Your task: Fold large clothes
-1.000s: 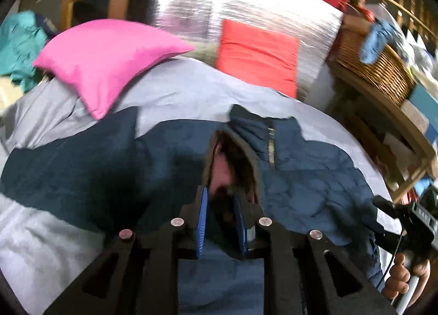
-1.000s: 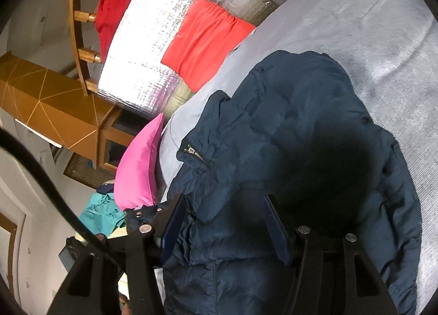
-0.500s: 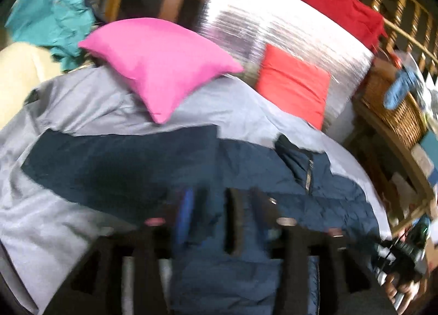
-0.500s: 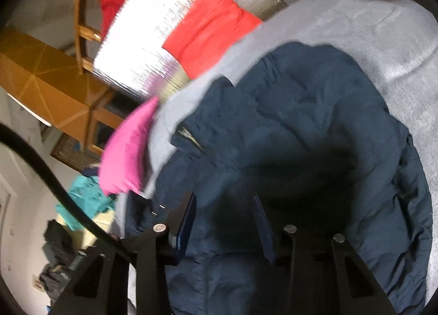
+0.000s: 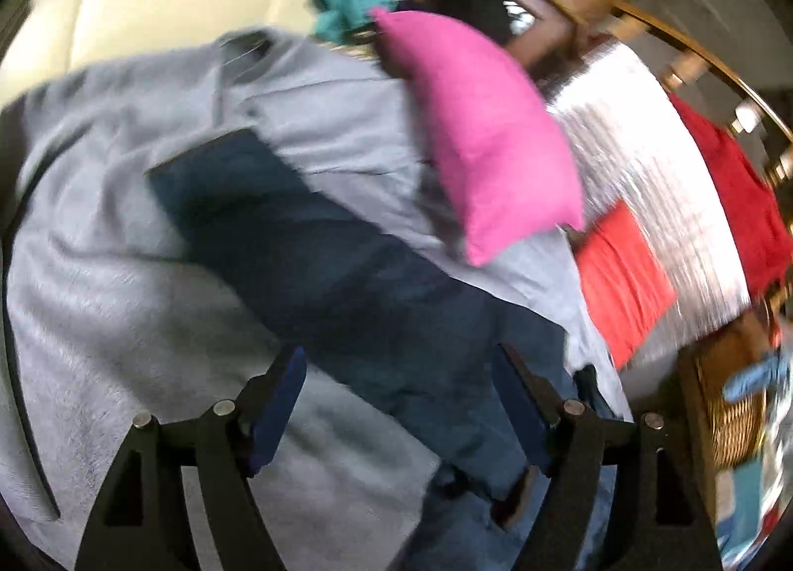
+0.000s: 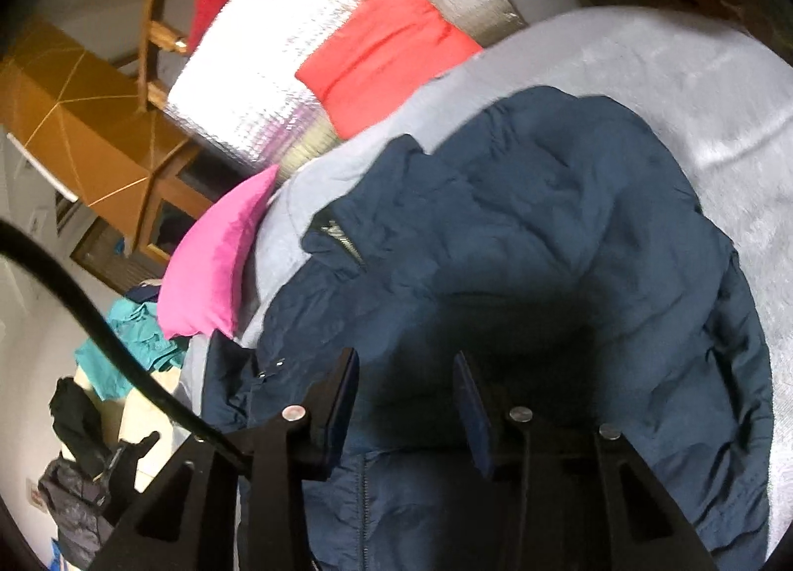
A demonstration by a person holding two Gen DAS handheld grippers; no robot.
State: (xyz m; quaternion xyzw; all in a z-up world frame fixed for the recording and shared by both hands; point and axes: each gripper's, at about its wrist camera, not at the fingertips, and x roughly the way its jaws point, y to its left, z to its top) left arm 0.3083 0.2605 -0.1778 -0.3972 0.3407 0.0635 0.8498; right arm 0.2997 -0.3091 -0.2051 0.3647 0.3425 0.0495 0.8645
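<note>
My left claw [image 5: 396, 402] has just been opening and stands wide, empty, above the jacket's outstretched sleeve [image 5: 307, 244]. My right claw [image 6: 406, 397] has narrowed to part open, pads off the navy jacket [image 6: 570, 234] on the bed [image 6: 694, 90]. Folding looks barely begun; that sleeve is unfolded. A pink pillow [image 5: 485, 135] lies just beyond it.

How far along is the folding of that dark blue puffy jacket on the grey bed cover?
Early. One half of the dark blue puffy jacket already lies doubled over its body on the grey bed cover. In hand: nothing. The left gripper has just opened its jaws and hangs over the outstretched sleeve; the right gripper, jaws just narrowed, grips no cloth. Left: that sleeve and the final folds.
</note>
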